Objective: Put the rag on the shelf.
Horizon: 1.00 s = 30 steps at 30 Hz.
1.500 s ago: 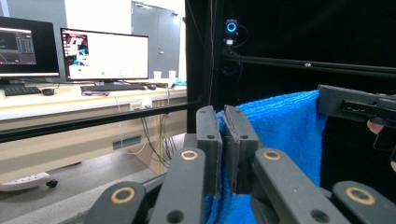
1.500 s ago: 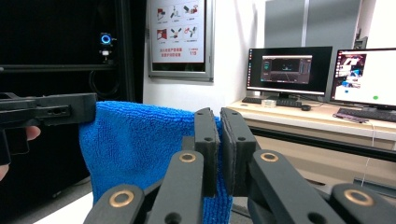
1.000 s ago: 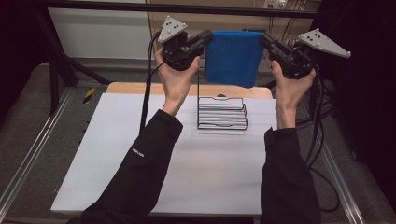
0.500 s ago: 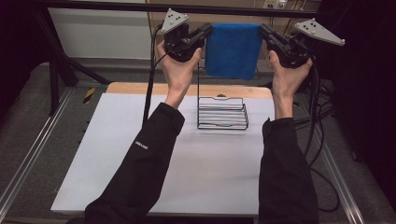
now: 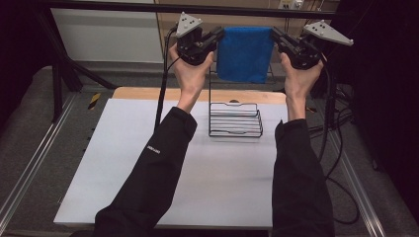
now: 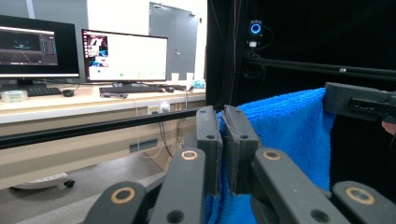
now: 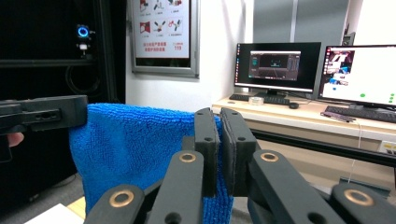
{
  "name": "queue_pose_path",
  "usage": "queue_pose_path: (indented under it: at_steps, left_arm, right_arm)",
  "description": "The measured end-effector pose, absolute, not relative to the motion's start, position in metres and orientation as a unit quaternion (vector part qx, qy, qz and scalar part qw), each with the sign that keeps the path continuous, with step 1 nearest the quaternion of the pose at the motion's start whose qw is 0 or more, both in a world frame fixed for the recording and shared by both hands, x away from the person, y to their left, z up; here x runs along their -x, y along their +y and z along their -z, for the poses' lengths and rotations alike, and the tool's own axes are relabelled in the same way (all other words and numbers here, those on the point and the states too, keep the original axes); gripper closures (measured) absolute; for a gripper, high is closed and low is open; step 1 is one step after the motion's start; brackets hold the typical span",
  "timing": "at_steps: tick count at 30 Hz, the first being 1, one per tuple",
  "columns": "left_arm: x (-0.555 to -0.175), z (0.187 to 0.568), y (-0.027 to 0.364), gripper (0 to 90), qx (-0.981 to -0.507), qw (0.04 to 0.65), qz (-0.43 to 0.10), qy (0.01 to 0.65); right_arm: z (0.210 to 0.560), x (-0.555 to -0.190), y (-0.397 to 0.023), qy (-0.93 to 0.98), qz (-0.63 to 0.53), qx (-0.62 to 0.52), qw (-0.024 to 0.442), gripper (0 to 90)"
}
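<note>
A blue towel (image 5: 245, 54) hangs spread between my two grippers, above the table's far edge and behind a black wire rack (image 5: 235, 120). My left gripper (image 5: 221, 33) is shut on the towel's upper left corner, and my right gripper (image 5: 274, 33) is shut on its upper right corner. In the left gripper view the jaws (image 6: 223, 116) pinch the towel's edge (image 6: 289, 135), and the other gripper (image 6: 359, 102) holds the far corner. In the right gripper view the jaws (image 7: 220, 119) pinch the blue cloth (image 7: 135, 144), and the other gripper (image 7: 44, 114) is at the left.
The wire rack stands on a white mat (image 5: 148, 168) near the table's wooden far edge (image 5: 148, 93). A black frame bar (image 5: 123, 7) crosses overhead at the back. Cables (image 5: 341, 163) trail down the right side. Monitors on a desk (image 6: 93, 100) stand beyond.
Both hands have moved away from the person toward the table's far side, carrying the towel stretched between them. Both grips are unchanged.
</note>
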<state>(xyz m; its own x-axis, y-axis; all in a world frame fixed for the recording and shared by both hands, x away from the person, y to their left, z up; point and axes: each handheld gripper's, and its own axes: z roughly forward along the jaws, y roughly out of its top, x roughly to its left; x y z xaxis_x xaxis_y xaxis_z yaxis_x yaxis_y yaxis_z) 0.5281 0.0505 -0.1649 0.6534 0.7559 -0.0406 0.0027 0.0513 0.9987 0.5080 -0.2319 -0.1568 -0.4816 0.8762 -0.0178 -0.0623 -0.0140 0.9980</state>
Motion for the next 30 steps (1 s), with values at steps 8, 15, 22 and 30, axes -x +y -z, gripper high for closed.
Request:
queue_pose_path:
  at_steps: [8,15,22,30]
  left_arm:
    - [-0.530,0.178,0.054,85.4,-0.639,0.649,-0.286,0.299]
    - [-0.524,0.188,0.054,85.4,-0.650,0.646,-0.279,0.287]
    - [-0.519,0.198,0.053,85.4,-0.665,0.639,-0.269,0.278]
    - [-0.514,0.203,0.052,85.3,-0.680,0.626,-0.269,0.269]
  right_arm:
    - [0.170,-0.513,-0.233,0.609,-0.614,-0.345,0.366,86.3]
    - [0.179,-0.507,-0.235,0.617,-0.608,-0.346,0.360,86.3]
    - [0.190,-0.500,-0.241,0.619,-0.608,-0.351,0.351,86.3]
    - [0.200,-0.494,-0.243,0.626,-0.604,-0.350,0.347,86.3]
